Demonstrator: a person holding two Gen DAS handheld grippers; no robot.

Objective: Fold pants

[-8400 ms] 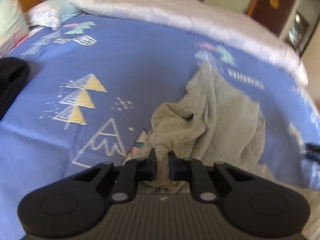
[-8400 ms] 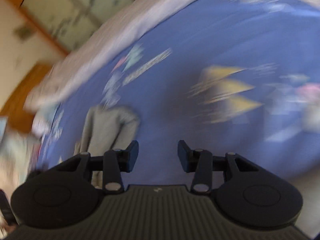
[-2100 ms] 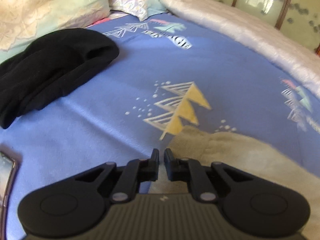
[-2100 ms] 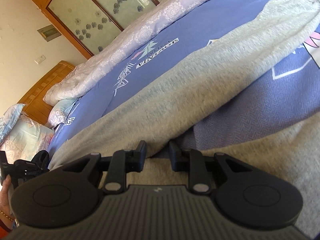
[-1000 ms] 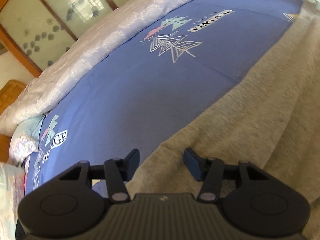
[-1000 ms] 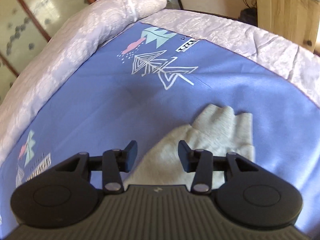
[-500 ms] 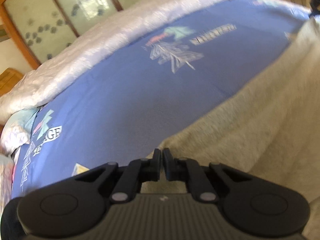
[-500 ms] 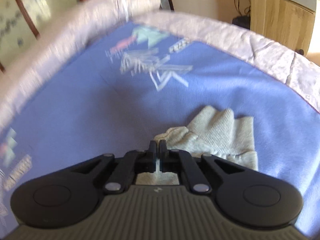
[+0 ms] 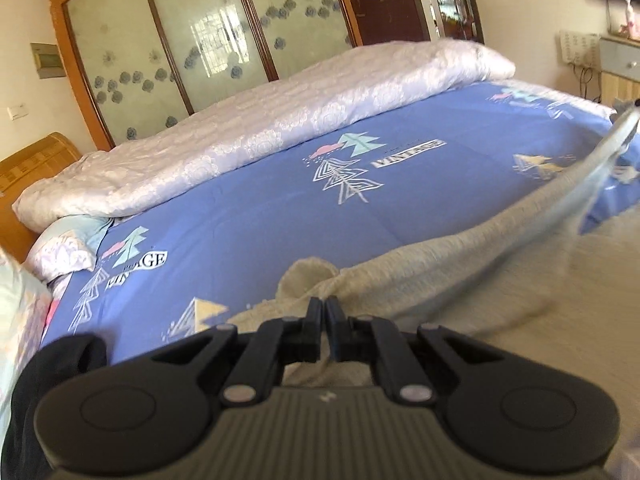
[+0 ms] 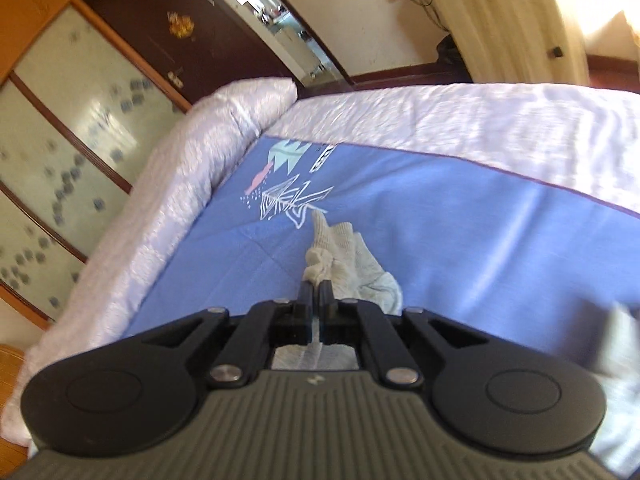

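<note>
The grey sweatpants [image 9: 460, 264] lie on the blue patterned bed sheet [image 9: 256, 216]. My left gripper [image 9: 323, 309] is shut on the waist edge of the pants and holds it lifted; the cloth stretches taut to the right. My right gripper [image 10: 316, 290] is shut on the ribbed cuff end of a pants leg [image 10: 344, 256], raised above the sheet. A blurred second cuff [image 10: 616, 340] hangs at the right in the right wrist view.
A rolled white quilt [image 9: 256, 128] lies along the bed's far side, with pillows [image 9: 60, 256] at the left. A black garment [image 9: 60, 364] lies at the lower left. A glass-fronted wardrobe [image 9: 192, 48] stands behind the bed. The white bed edge [image 10: 480, 120] lies beyond the right gripper.
Both grippers closed on the pants within the last second and have lifted the cloth off the sheet; both views have tilted upward toward the room.
</note>
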